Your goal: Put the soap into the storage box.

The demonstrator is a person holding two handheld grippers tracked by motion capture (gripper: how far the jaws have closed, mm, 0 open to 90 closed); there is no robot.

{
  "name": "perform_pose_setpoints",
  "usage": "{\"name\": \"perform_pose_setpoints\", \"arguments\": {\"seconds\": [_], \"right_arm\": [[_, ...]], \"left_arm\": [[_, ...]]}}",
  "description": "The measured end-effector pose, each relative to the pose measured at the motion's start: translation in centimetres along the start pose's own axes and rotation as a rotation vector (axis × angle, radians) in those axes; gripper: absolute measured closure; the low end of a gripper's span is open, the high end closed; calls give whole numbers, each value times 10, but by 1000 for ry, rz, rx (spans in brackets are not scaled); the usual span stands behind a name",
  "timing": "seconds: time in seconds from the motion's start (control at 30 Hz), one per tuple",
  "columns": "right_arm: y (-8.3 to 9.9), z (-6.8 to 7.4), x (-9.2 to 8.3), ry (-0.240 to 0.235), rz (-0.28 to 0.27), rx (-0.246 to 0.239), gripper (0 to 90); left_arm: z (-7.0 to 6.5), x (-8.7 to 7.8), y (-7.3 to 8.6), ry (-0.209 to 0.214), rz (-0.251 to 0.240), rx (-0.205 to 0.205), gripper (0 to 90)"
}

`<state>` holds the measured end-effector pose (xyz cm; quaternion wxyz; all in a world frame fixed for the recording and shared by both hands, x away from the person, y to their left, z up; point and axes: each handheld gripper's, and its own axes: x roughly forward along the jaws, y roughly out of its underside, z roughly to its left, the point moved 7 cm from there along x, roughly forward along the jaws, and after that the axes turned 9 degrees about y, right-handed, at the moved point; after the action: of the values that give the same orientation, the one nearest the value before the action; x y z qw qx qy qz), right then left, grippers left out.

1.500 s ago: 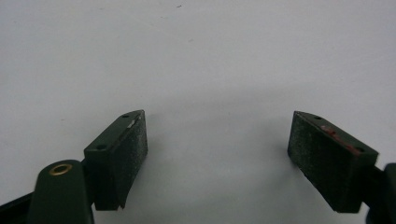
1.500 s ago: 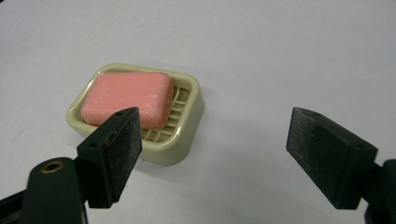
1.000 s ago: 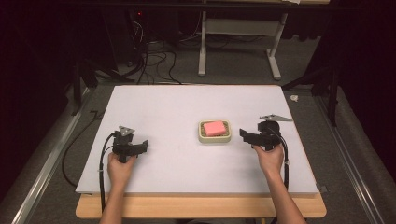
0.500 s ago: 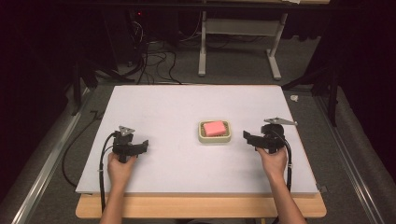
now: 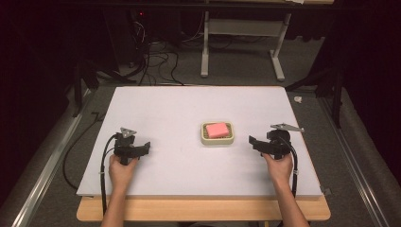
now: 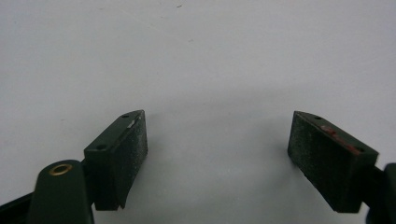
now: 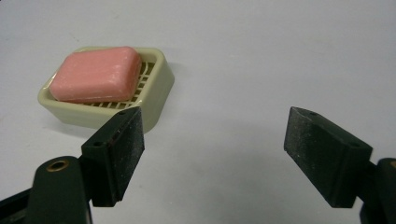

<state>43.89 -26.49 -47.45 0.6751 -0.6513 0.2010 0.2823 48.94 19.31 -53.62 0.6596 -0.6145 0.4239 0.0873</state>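
A white table (image 5: 189, 113) fronts a metal stand (image 5: 241, 52) and floor cables (image 5: 151, 61).

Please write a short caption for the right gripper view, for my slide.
Open right claw facing a pink soap bar in its cream dish on a white table.

Both hand-held grippers (image 5: 142, 147) (image 5: 255, 143) rest low, jaws apart, nothing between.

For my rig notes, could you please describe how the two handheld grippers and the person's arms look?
Both the left gripper and the right gripper are black, each topped by a grey three-cornered plate and trailing a black cable. Their jaws are blocky, with dark rough pads and a brass-coloured rivet at the hinge. The forearms are bare, without sleeves.
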Motion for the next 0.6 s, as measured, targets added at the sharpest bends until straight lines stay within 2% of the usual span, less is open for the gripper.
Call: {"name": "perform_pose_setpoints", "arguments": {"seconds": [0.6], "right_arm": [[14,-8,6,17,16,13,217]], "left_arm": [[0,0,0,0,0,0,205]]}}
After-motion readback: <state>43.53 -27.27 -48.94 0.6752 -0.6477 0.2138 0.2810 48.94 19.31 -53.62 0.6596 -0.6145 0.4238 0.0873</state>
